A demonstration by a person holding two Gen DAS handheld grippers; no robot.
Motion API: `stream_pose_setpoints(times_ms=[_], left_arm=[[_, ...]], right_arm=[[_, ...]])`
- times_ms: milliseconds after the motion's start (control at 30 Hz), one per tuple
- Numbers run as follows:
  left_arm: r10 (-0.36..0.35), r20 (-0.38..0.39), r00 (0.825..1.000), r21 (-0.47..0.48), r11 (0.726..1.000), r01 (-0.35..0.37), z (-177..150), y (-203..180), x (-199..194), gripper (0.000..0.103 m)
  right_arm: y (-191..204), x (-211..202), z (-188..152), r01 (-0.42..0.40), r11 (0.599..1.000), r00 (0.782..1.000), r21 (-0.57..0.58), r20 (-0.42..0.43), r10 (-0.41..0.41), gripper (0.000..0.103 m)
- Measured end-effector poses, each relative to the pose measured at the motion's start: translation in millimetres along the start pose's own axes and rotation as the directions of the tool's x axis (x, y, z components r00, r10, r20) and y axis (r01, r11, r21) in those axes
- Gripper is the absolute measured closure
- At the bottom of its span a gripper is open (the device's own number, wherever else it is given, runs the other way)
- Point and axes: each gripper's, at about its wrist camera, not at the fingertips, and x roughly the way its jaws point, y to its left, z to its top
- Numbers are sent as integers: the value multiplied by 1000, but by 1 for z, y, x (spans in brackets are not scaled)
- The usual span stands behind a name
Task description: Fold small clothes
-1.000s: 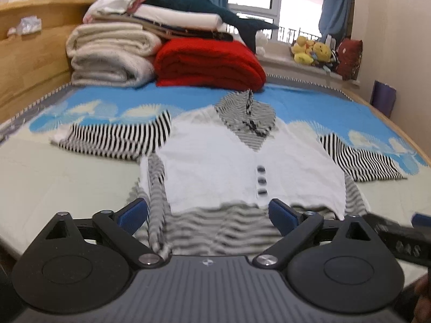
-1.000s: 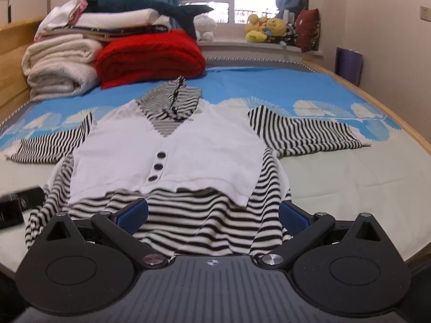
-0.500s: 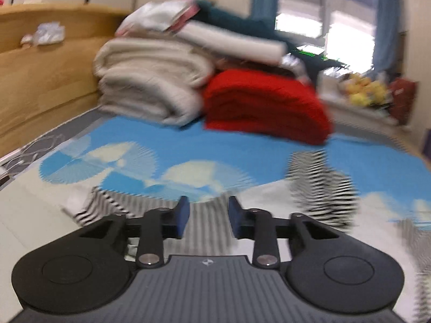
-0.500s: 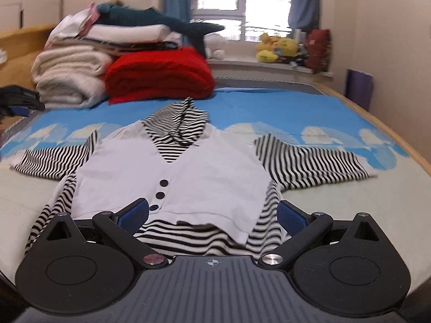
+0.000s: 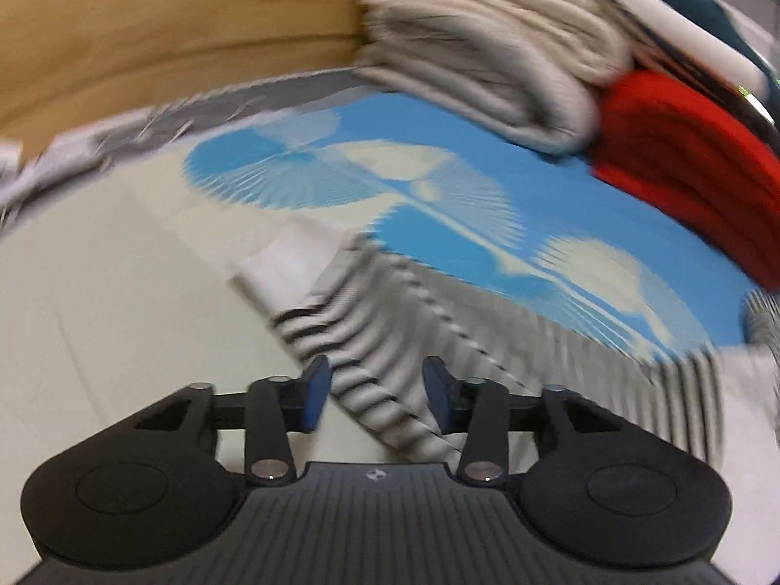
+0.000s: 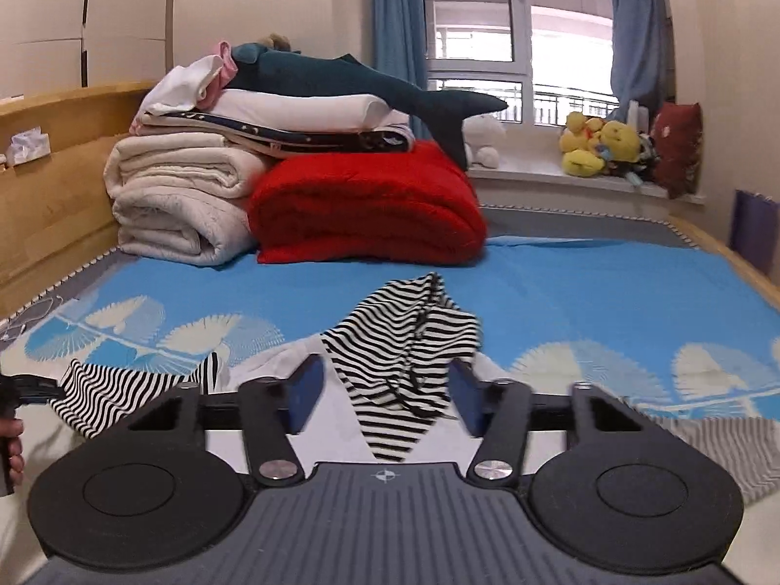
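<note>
Left wrist view was blurred. I saw my left gripper (image 5: 375,392) over the bed (image 5: 122,292), its jaws opening, pads apart and pressing nothing. The striped sleeve (image 5: 351,336) of the small garment lay on the bed directly ahead, its cuff end passing between the fingertips (image 5: 316,392). Folded cream blankets (image 5: 487,44) and a red blanket (image 5: 682,165) sat far ahead to the right.

Right wrist view showed my right gripper (image 6: 385,397) with jaws closing, pads not yet touching cloth. The striped hood (image 6: 404,356) of the garment lay just ahead, between the fingertips. The same sleeve (image 6: 126,390) extended to the left, where the left gripper (image 6: 29,385) met its end.
</note>
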Motion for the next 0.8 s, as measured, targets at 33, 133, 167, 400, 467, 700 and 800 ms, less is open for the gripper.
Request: stream_pose_setpoints(times_ms=[33, 133, 167, 400, 467, 700, 800], left_arm=[[6, -18, 1000, -56, 998, -7, 4, 14, 11, 50], [-2, -62, 998, -206, 978, -11, 9, 45, 29, 50], [-8, -75, 997, -243, 970, -11, 9, 51, 33, 50], [24, -30, 999, -184, 983, -29, 17, 32, 29, 102], [7, 62, 998, -82, 997, -2, 25, -3, 7, 102], [-459, 160, 874, 223, 879, 421, 5, -154, -133, 102], [-643, 29, 765, 321, 731, 602, -40, -219, -189, 102]], right_arm=[[0, 13, -8, 21, 1000, 999, -9, -49, -22, 52], [-3, 37, -17, -1, 1000, 990, 0, -143, 1, 52], [-4, 40, -19, -6, 1000, 987, 6, -159, 7, 52], [-24, 51, -23, 44, 999, 976, 21, -216, -38, 51], [-34, 52, -22, 64, 997, 972, 51, -229, -51, 51], [-76, 46, -23, 129, 979, 967, 158, -239, -89, 70], [-95, 42, -20, 146, 963, 967, 227, -239, -91, 75]])
